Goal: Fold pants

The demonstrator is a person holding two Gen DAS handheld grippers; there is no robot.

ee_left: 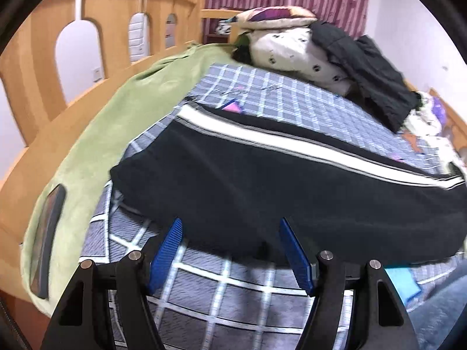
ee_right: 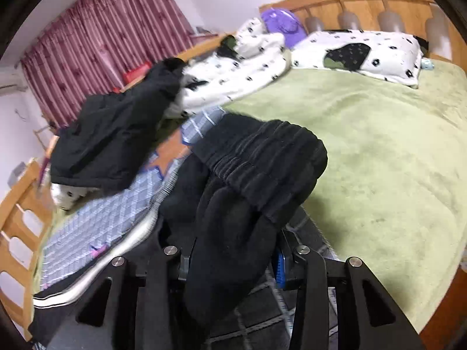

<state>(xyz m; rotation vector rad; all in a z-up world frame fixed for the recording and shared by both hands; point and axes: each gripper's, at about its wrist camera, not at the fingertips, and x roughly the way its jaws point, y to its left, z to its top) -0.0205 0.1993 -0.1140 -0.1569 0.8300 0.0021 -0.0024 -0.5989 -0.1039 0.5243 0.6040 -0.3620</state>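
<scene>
Black pants (ee_left: 262, 180) with a white side stripe (ee_left: 262, 134) lie lengthwise across a plaid quilt (ee_left: 219, 285) on the bed. My left gripper (ee_left: 230, 221) hovers at their near edge; its blue pads (ee_left: 169, 245) stand wide apart with nothing between them, so it is open. In the right wrist view the elastic waistband end of the pants (ee_right: 256, 160) is bunched and raised off the bed. My right gripper (ee_right: 230, 262) is shut on that bunch; the cloth fills the gap and hides the left pad, and a strip of blue pad (ee_right: 280, 265) shows on the right.
A green blanket (ee_right: 379, 145) covers the bed, with a phone (ee_left: 46, 242) lying on it at the left. A black garment (ee_right: 116, 134) and spotted white bedding (ee_right: 233, 73) are piled behind the pants. A wooden bed rail (ee_left: 43, 43) bounds the left. A person's jeans-clad leg (ee_left: 437, 315) is at lower right.
</scene>
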